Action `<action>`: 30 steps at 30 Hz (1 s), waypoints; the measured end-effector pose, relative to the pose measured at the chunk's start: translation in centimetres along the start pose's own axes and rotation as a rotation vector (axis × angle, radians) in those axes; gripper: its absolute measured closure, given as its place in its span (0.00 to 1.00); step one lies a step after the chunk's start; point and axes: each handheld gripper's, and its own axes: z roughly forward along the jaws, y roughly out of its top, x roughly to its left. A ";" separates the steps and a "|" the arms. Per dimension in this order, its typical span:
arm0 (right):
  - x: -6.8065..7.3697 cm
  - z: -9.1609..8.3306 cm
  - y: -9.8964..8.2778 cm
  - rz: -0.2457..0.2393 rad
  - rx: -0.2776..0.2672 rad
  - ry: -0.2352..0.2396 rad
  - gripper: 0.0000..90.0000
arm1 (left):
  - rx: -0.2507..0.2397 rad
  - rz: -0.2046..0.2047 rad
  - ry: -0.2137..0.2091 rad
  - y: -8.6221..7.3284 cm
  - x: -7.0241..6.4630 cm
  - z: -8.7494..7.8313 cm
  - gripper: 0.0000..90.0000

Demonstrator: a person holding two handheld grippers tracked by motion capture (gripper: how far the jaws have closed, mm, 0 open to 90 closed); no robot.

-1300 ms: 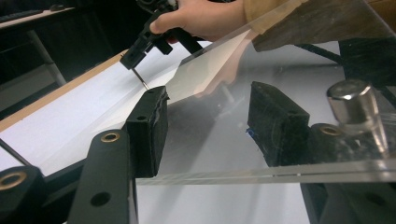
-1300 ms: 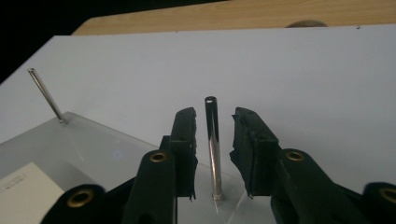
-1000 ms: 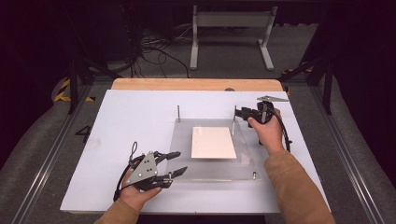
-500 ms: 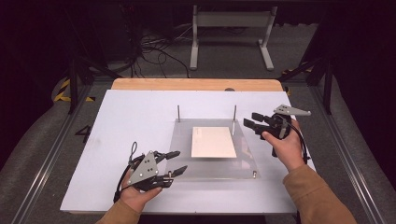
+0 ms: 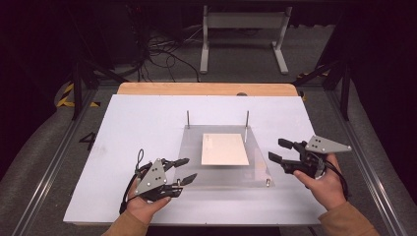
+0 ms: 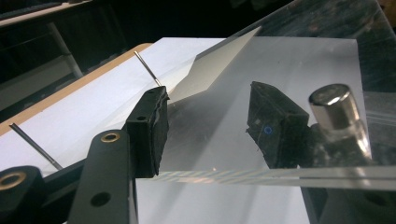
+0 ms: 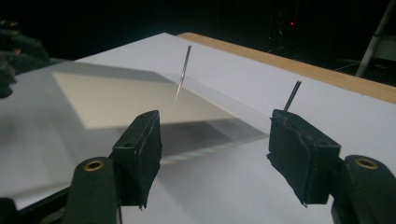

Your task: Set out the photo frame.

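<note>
1. While the left claw (image 5: 183, 169) straddles the front-left edge of the clear acrylic plate (image 5: 192, 162), its jaws stand apart, one above and one below the sheet, as the left gripper view shows; whether the pads actually press on it I cannot tell.
2. The right claw (image 5: 277, 151) hangs just off the plate's right edge, jaws wide and empty, aimed inward at that edge.
3. The plate rests on short metal standoffs, one of them (image 6: 337, 105) close by the left claw's lower jaw, near the middle of the white worktop (image 5: 123, 128). A pale card (image 5: 224, 149) lies at the plate's centre, and two thin upright pins (image 5: 188, 119) rise at its far corners.
4. Judging by this, the step in hand is taking hold of the plate from both sides; the left side looks placed, the right is not yet on.
5. The next move would call for bringing the right claw level with the thin edge so one jaw passes over and one under, then closing.
6. Room is generous: bare worktop surrounds the plate on all sides, and the right edge is free except for the front-right standoff (image 5: 267, 182) and the far pin (image 5: 247, 119).
</note>
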 end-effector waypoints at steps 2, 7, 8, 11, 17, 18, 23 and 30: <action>0.7 -0.8 -0.8 -0.034 0.006 0.014 0.39 | -0.004 -0.001 0.002 0.0 0.0 0.0 0.52; 1.4 -1.7 -1.4 -0.064 -0.007 0.008 0.38 | -0.002 0.001 0.017 0.1 0.0 -0.1 0.52; 1.6 -1.9 -1.5 -0.073 -0.006 0.008 0.37 | -0.002 0.000 0.018 0.2 0.0 -0.1 0.52; 2.2 -2.2 -1.8 -0.097 -0.005 0.010 0.36 | -0.006 0.000 0.020 0.2 0.0 -0.1 0.52; 3.6 -2.1 -2.2 -0.161 -0.001 0.039 0.32 | -0.005 -0.002 0.022 0.3 -0.1 -0.1 0.52; 3.8 -2.0 -2.2 -0.179 0.000 0.043 0.30 | -0.005 -0.002 0.023 0.3 -0.1 -0.1 0.52; 4.6 -1.1 -1.9 -0.219 -0.032 0.065 0.27 | -0.005 0.002 0.025 0.3 0.0 -0.1 0.52; 5.5 0.2 -1.2 -0.276 -0.091 0.079 0.25 | -0.013 0.001 0.035 0.4 -0.1 -0.1 0.52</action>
